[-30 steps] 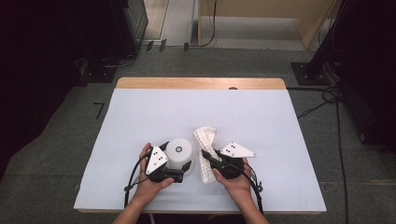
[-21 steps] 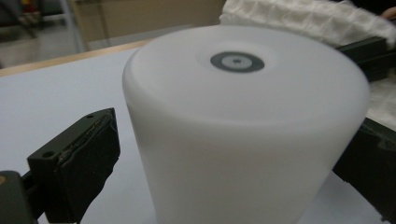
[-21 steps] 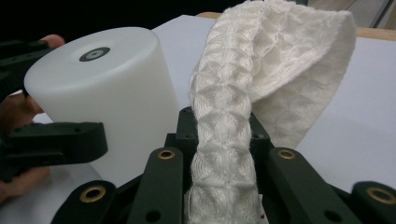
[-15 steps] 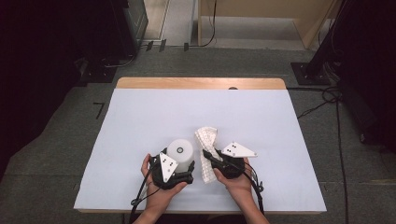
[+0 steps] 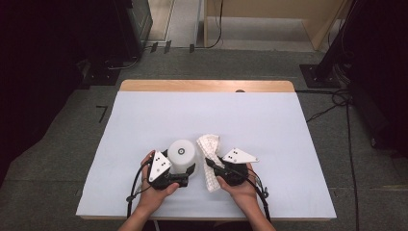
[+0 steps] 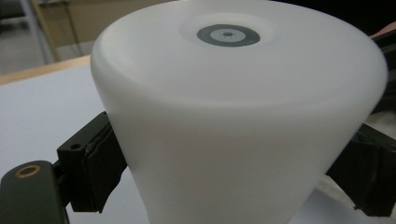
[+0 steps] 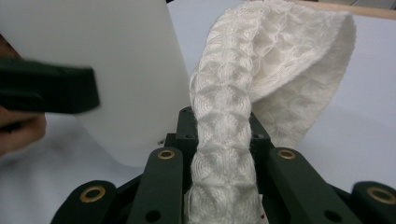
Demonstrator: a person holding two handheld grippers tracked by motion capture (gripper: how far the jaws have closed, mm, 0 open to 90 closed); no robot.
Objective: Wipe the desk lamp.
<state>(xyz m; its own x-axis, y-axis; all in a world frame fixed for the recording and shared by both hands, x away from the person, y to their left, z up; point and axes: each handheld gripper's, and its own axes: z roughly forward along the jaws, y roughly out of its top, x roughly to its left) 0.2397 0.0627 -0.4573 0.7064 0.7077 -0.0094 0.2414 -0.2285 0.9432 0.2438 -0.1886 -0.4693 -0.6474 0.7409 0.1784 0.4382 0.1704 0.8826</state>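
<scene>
White plastic cup (image 5: 183, 155), upside down, sits near the front edge of the table (image 5: 288, 130), a grey ring mark centred on its upturned base. Left tool (image 5: 179, 179) has it clamped: in the left gripper view the cup (image 6: 233, 116) is wedged between the two black jaws, pads pressed against its side walls, jaws spread about as wide as the cup at that height. Left hand (image 5: 153, 192) wraps the tool body from below, grey three-cornered plate on top, cable trailing off toward the front edge.

Right tool (image 5: 211, 166) is closed on a white waffle-weave cloth (image 5: 210, 159). In the right gripper view the cloth (image 7: 243, 116) runs straight up between the jaws as a bunched strip, jaws nearly together on it, then fans out and folds over at the far end. From above, the cloth lies as a long strip just beside the cup on its right (touching or not, can't tell from that angle). In the right gripper view the cup (image 7: 116, 70) stands just left of the cloth, with one jaw of the left tool (image 7: 46, 91) across it, blurred. Right hand (image 5: 239, 187) grips the tool from behind.

Table top is covered with a pale sheet; a wooden strip shows along the far edge. Grey floor (image 5: 240, 62) around it, cables on the right.
</scene>
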